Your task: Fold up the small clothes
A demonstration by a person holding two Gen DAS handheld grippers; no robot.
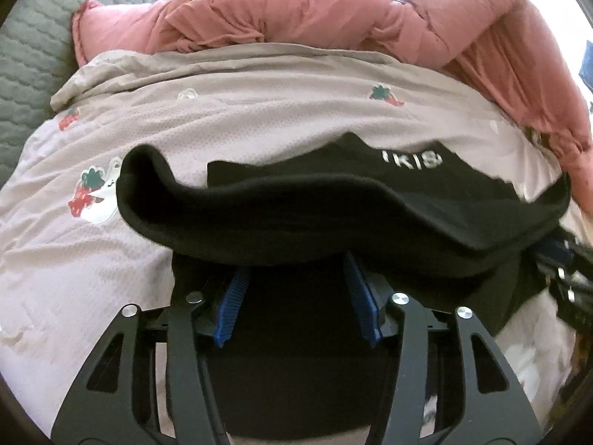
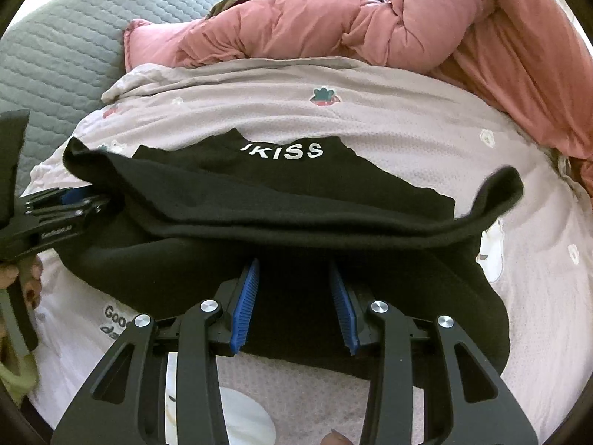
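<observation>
Left gripper [image 1: 296, 259]: jaws parted, tips hidden under the folded black edge; grip cannot be told.
Right gripper [image 2: 292, 259]: same, blue pads [image 2: 244, 307] apart, tips under the cloth; grip cannot be told.
Black garment [image 2: 278, 200]: lifted near edge doubled toward its white lettering [image 2: 283, 150], the rest flat.
Pale printed sheet [image 1: 241, 111]: beneath the garment.
Pink quilt [image 2: 426, 26]: bunched beyond.

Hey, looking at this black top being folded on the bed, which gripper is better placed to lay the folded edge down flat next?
Probably the right gripper: the black top lies draped over its blue pads, and the fold runs squarely across it. The left gripper sits under a bunched end, jaws wider apart.
</observation>
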